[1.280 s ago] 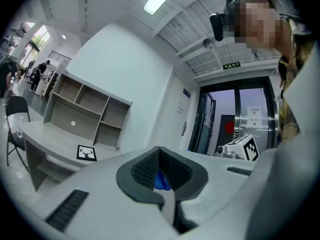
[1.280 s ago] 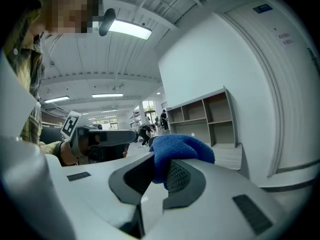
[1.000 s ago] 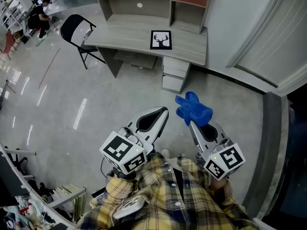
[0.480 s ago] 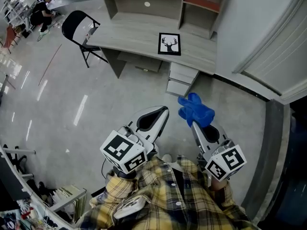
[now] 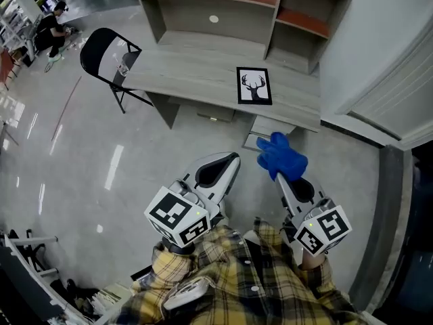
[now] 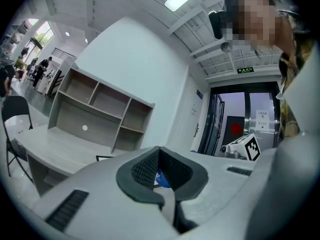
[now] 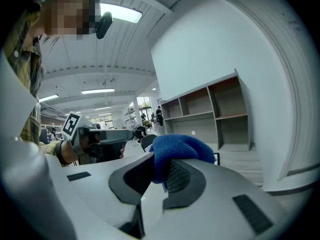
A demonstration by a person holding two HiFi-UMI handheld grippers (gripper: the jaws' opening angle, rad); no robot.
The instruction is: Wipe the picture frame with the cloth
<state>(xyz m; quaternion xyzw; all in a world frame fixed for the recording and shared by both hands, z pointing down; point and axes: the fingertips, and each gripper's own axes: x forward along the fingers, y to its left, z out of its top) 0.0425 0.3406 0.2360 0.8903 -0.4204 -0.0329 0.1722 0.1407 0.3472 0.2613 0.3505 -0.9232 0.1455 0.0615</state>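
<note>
A black-framed picture frame [image 5: 254, 86] with a deer's head lies flat on the grey desk [image 5: 196, 73] ahead of me. My right gripper [image 5: 283, 170] is shut on a bunched blue cloth [image 5: 280, 156], which bulges over its jaws in the right gripper view as the blue cloth [image 7: 177, 148]. My left gripper [image 5: 223, 162] is shut with nothing in it, beside the right one. Both are held above the floor, short of the desk. In the left gripper view the left gripper [image 6: 160, 174] points at the desk [image 6: 55, 146], and the frame's edge [image 6: 104, 158] shows just above its jaws.
A black folding chair [image 5: 108, 54] stands at the desk's left end. A shelf unit [image 5: 237, 5] rises behind the desk. Drawers [image 5: 270, 128] sit under the desk's right part. A white wall and a door [image 5: 399, 93] lie to the right. People [image 5: 46, 29] are far off at the left.
Both grippers have travelled forward towards the desk, side by side. The desk and frame now sit closer and lower in the head view. The cloth stays in the right jaws.
</note>
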